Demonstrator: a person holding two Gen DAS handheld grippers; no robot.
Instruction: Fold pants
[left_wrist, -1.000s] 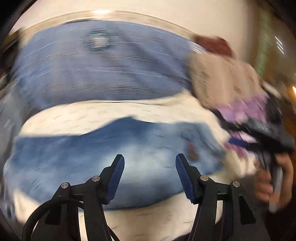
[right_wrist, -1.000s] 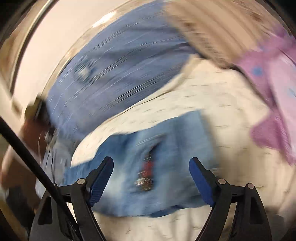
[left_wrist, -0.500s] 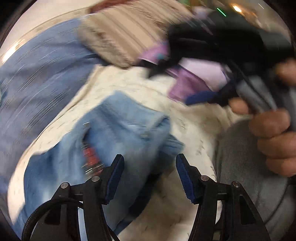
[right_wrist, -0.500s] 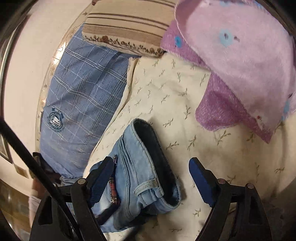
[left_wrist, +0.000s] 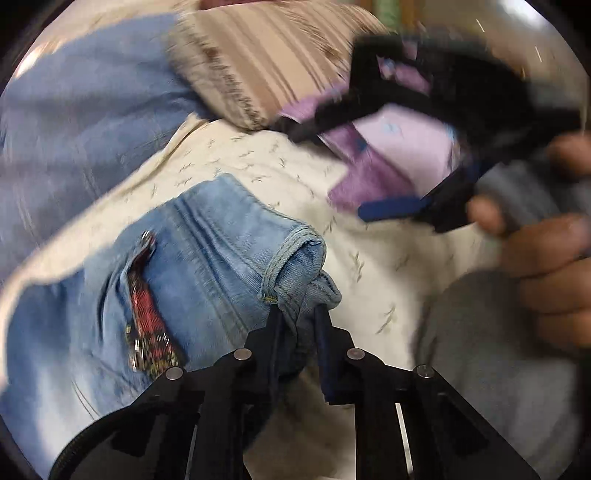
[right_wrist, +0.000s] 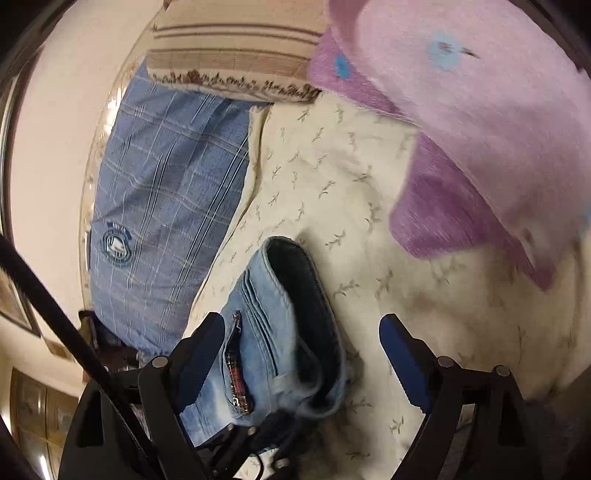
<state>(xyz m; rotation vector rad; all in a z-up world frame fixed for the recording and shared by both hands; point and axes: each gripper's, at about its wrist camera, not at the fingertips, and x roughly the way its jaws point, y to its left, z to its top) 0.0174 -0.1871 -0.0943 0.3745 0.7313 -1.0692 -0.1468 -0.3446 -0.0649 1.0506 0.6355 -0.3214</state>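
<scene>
Pinching pants (left_wrist: 207, 266), left gripper (left_wrist: 297, 321); right gripper (right_wrist: 303, 343) spread.

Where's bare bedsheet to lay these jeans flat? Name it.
Bare cream sheet lies between the jeans and the purple cloth, toward the striped pillow. Crowded: blue plaid pillow borders the jeans' far side. Left gripper clamps the jeans.

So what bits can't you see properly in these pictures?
- Left wrist view: the right hand-held gripper and the striped pillow are smeared by motion blur.
- Left wrist view: the pinched part of the jeans is hidden between the left hand-held gripper fingers.
- Right wrist view: the jeans' legs are cut off behind the gripper frame.
- Right wrist view: the blue plaid cloth badge is too small to read.
</scene>
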